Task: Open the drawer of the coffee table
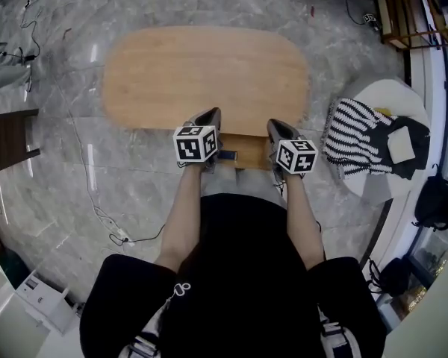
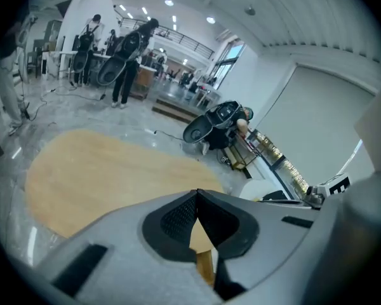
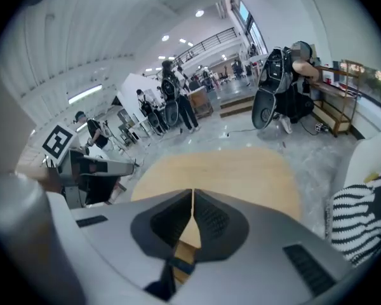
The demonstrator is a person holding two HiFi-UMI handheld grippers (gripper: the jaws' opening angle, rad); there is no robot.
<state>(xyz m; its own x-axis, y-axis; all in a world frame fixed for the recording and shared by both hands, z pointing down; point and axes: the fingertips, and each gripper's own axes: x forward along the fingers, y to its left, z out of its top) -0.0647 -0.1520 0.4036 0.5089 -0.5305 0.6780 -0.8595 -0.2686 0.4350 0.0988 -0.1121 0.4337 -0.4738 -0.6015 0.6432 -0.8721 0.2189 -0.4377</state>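
The coffee table (image 1: 201, 73) has a light wooden oval top and stands on the grey marble floor ahead of me. From under its near edge a wooden drawer (image 1: 248, 149) juts toward me, with a small dark blue thing (image 1: 226, 155) at its left side. My left gripper (image 1: 210, 115) and right gripper (image 1: 273, 124) hover over the table's near edge, on either side of the drawer. Both are shut with nothing between the pads. In the left gripper view the jaws (image 2: 197, 193) meet above the tabletop (image 2: 108, 170). The right gripper (image 3: 192, 192) looks along the tabletop (image 3: 228, 170) too.
A white round seat (image 1: 384, 99) at the right carries a striped cloth (image 1: 352, 140) and dark items. Cables (image 1: 97, 215) trail over the floor at the left, near a dark piece of furniture (image 1: 7, 142). A black bag (image 1: 437, 200) sits at the far right. People stand in the background.
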